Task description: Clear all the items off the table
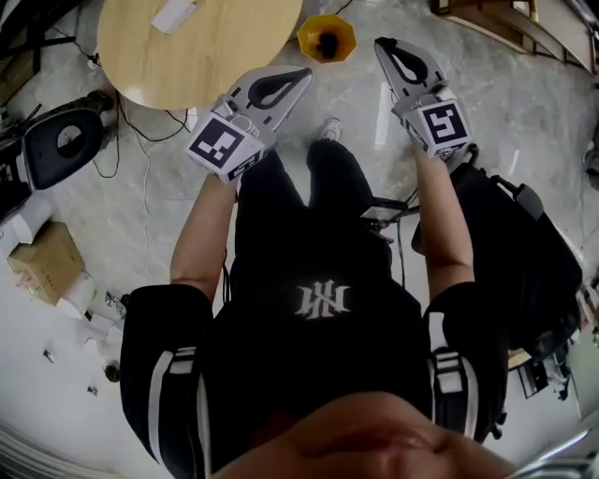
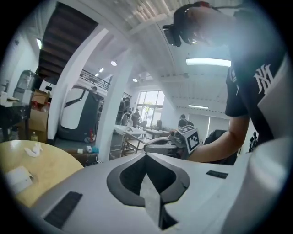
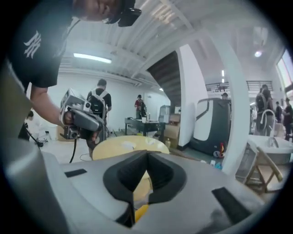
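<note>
Tan table [image 1: 192, 51], yellow container [image 1: 309, 36], black white-striped shirt [image 1: 281, 360].

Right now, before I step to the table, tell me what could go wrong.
Cables lie on the floor beside the table; you might trip. Both the left tongs and right tongs are shut, so they could knock the white box off rather than grab it.

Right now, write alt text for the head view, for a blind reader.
From above, a person in a black shirt holds out the left gripper and right gripper, each with jaws shut and empty. Beyond them are a yellow bin on the floor and a round wooden table bearing a white item.
</note>
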Action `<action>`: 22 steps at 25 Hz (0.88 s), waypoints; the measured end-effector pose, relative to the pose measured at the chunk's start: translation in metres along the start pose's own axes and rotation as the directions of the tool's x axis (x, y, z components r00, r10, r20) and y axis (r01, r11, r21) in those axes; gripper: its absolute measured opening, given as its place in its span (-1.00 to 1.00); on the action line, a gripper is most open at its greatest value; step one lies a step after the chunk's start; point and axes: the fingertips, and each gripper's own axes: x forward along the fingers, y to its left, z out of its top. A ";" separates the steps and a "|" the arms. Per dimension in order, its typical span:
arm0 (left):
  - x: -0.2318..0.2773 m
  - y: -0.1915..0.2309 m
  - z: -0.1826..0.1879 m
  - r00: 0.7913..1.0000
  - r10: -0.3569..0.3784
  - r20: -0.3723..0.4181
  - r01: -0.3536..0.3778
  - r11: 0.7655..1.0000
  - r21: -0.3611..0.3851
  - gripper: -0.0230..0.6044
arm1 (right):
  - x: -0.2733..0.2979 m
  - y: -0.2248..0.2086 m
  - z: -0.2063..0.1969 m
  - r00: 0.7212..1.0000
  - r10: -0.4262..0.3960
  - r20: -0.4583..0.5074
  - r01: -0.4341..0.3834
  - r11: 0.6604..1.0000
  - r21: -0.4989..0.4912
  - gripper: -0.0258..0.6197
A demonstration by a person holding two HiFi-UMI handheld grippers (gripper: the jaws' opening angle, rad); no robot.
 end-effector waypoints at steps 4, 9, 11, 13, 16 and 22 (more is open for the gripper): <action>-0.058 0.009 0.050 0.998 0.040 0.052 -0.036 0.996 -0.083 -0.89 | -0.016 0.044 0.096 0.993 0.078 0.091 -0.074 0.996 -0.041 -0.91; -0.156 0.037 0.098 0.989 0.097 0.112 -0.089 0.993 -0.078 -0.89 | 0.006 0.132 0.195 0.953 0.225 0.204 -0.218 0.974 -0.057 -0.91; -0.191 0.043 0.109 0.986 0.116 0.123 -0.108 0.992 -0.065 -0.89 | 0.020 0.167 0.221 0.931 0.279 0.234 -0.274 0.960 -0.055 -0.91; -0.222 0.045 0.116 0.983 0.125 0.135 -0.119 0.992 -0.049 -0.89 | 0.034 0.199 0.238 0.914 0.323 0.247 -0.318 0.946 -0.063 -0.91; -0.261 0.050 0.121 0.981 0.126 0.149 -0.122 0.992 -0.038 -0.89 | 0.056 0.242 0.254 0.899 0.360 0.250 -0.350 0.933 -0.084 -0.91; -0.309 0.065 0.107 0.983 0.101 0.156 -0.097 0.995 -0.035 -0.89 | 0.098 0.290 0.255 0.902 0.366 0.230 -0.360 0.930 -0.071 -0.91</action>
